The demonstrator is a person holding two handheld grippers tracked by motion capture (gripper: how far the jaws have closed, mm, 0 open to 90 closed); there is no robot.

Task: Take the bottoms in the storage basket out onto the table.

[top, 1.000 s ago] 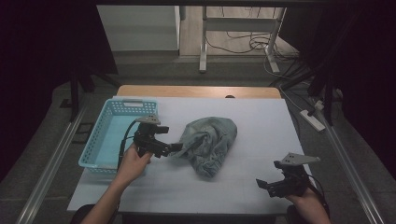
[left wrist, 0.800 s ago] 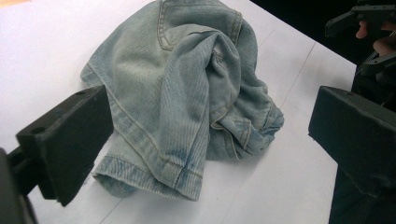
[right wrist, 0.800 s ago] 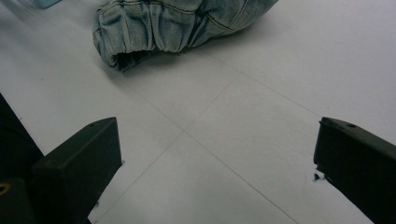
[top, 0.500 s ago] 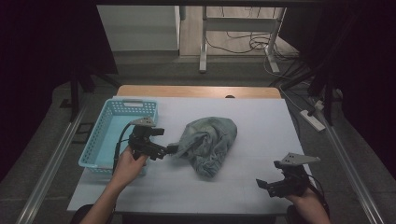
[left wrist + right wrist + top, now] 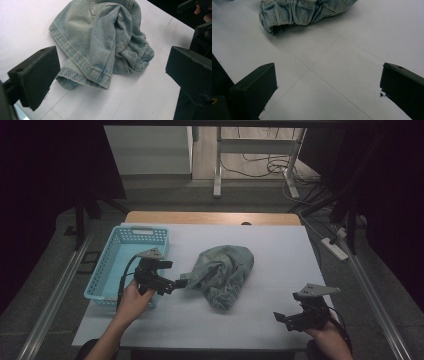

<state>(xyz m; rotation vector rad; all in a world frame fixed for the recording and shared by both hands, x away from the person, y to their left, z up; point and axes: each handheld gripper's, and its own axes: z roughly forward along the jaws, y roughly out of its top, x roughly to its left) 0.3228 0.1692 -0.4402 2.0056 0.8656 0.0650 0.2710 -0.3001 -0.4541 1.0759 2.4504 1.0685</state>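
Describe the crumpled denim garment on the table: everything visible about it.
The denim garment is light, faded blue, with stitched seams and a hemmed edge facing the left gripper. It lies crumpled in a loose heap near the middle of the white table, right of the blue basket. The left gripper, jaws open, is at its left edge without closing on it. The right gripper sits well apart from it.

High view above our side of the white table (image 5: 280, 255), looking forward and down, our left gripper view close over the crumpled jeans (image 5: 105, 42), our right gripper view low, farther off, sharing both.
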